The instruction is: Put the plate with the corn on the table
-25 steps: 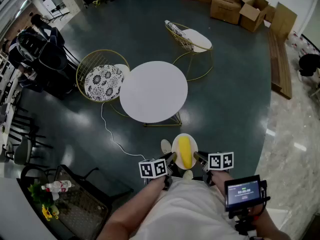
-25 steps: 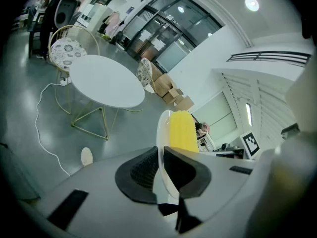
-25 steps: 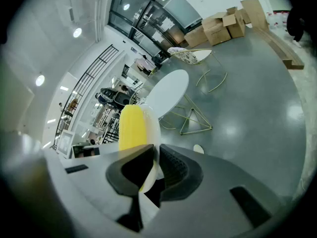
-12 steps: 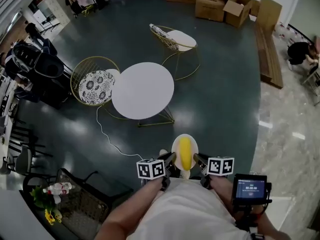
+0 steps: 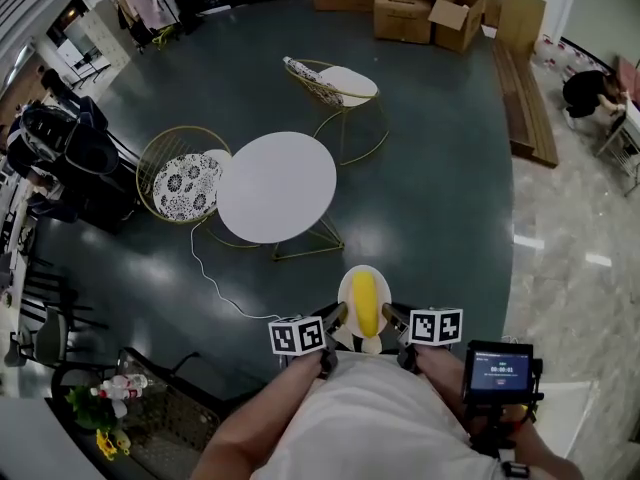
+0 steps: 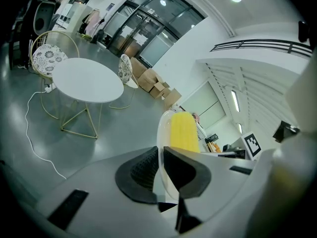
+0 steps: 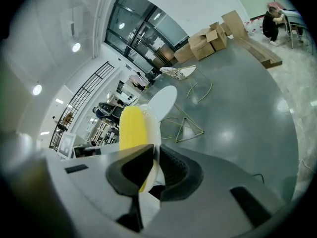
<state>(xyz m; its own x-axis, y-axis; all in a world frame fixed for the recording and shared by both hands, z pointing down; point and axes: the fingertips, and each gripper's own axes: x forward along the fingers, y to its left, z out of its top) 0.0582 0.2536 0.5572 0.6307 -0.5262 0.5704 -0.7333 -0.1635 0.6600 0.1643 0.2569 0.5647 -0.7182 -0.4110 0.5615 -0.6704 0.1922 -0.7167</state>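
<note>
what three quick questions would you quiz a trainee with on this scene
1. True or false: the plate with the corn already rests on the white table.
2. Of the left claw and the right claw, which is shut on the plate's rim? A: left only. B: right only. C: both, on opposite sides.
3. Fill in: ___ wire-frame chairs stand near the table.

Key: 1 false, it is held above the floor, short of the table; 2 C; 3 two.
</note>
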